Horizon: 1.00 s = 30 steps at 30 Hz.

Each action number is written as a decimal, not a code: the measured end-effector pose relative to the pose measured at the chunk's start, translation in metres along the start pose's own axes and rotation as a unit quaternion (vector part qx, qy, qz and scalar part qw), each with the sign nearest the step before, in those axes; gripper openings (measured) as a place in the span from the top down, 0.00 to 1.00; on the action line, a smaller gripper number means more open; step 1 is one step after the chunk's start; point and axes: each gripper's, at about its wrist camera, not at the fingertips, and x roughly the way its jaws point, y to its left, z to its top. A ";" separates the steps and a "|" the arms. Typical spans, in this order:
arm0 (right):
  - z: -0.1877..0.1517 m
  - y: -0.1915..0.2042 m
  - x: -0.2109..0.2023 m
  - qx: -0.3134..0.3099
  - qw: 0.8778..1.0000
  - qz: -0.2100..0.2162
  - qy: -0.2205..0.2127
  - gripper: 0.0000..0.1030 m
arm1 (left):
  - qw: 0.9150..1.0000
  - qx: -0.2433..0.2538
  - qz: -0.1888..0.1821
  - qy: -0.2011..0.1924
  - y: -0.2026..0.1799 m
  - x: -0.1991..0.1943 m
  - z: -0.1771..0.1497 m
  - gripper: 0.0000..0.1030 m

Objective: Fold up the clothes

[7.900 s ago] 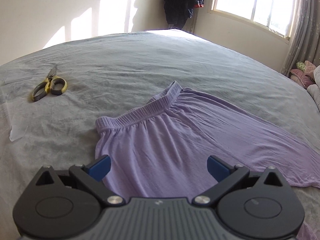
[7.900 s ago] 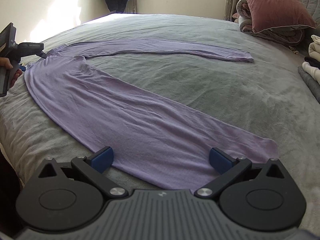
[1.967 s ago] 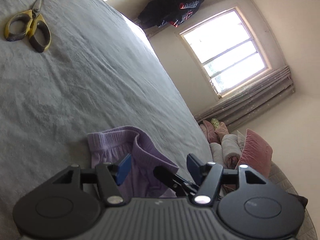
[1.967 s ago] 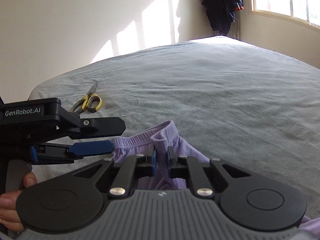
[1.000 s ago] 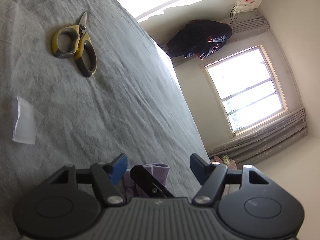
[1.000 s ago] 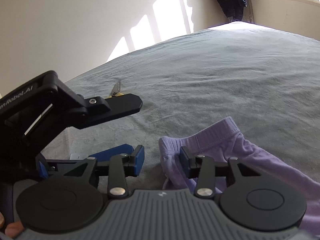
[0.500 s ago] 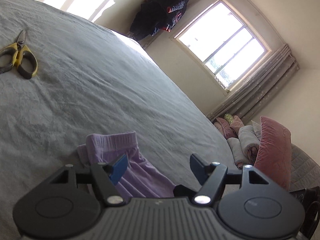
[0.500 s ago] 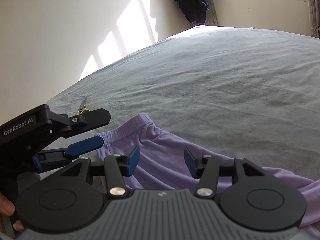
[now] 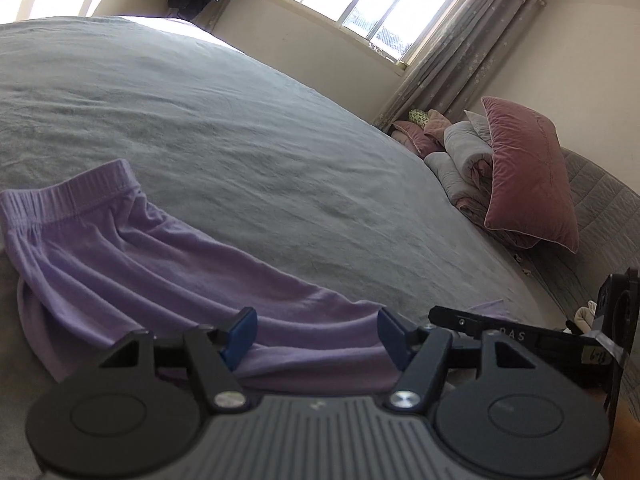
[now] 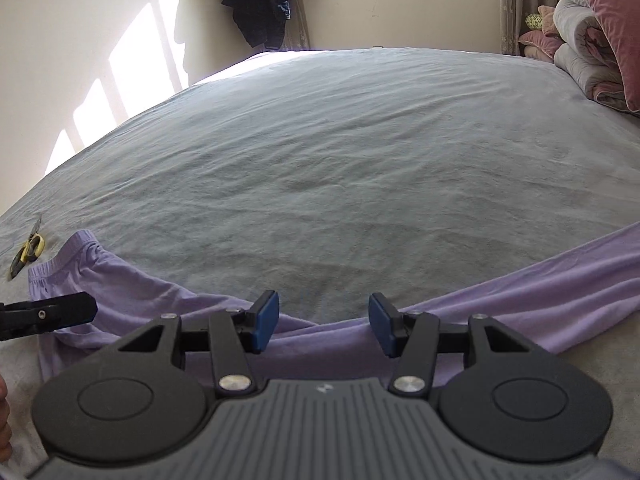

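Item: lilac trousers (image 9: 132,264), one pair, folded lengthwise leg over leg, laid flat on the grey bedspread (image 9: 248,148) along its near edge. Elastic waistband (image 9: 68,196) at the left end as the left wrist view showed it; legs ran off to the right, cuffs out of frame. Long axis lay crosswise to both claws, not along either one's line of reach. In the right wrist view the same garment (image 10: 520,300) crossed the whole lower frame, waistband far left, legs rising to the right edge.

Left gripper (image 9: 316,338): stood over the trouser legs short of the waistband, and was the nearer of the two to that end. Jaws set moderately wide, having just narrowed a little; blue pads apart, fabric seen between and below them but not pinched. Held nothing.

Right gripper (image 10: 324,322): stood over the middle of the legs, further toward the cuffs. Jaws about half spread, pads clear of the cloth, empty. Judged the better placed for the cuff end.

Also present: yellow-handled scissors (image 10: 28,250) beyond the waistband; pink pillow (image 9: 528,176) and rolled bedding at the headboard.
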 end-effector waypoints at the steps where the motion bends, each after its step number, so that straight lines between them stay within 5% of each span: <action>1: 0.000 -0.008 0.001 0.004 1.000 -0.014 0.004 0.47 | 1.000 0.009 -0.001 0.006 -0.004 0.003 -0.002 0.36; 14: 0.005 -0.041 0.030 0.021 0.995 -0.088 0.039 0.45 | 0.994 0.101 -0.002 0.050 -0.038 0.032 -0.017 0.38; 17: 0.000 -0.035 0.028 0.001 0.994 -0.107 0.028 0.60 | 0.993 0.103 -0.001 0.051 -0.039 0.031 -0.016 0.38; 19: -0.002 -0.035 0.024 -0.005 0.993 -0.111 0.024 0.95 | 0.993 0.103 0.000 0.051 -0.039 0.030 -0.016 0.38; 30: -0.002 -0.044 -0.033 0.033 0.994 -0.088 -0.047 0.98 | 0.991 0.123 0.005 0.047 -0.050 0.025 -0.021 0.38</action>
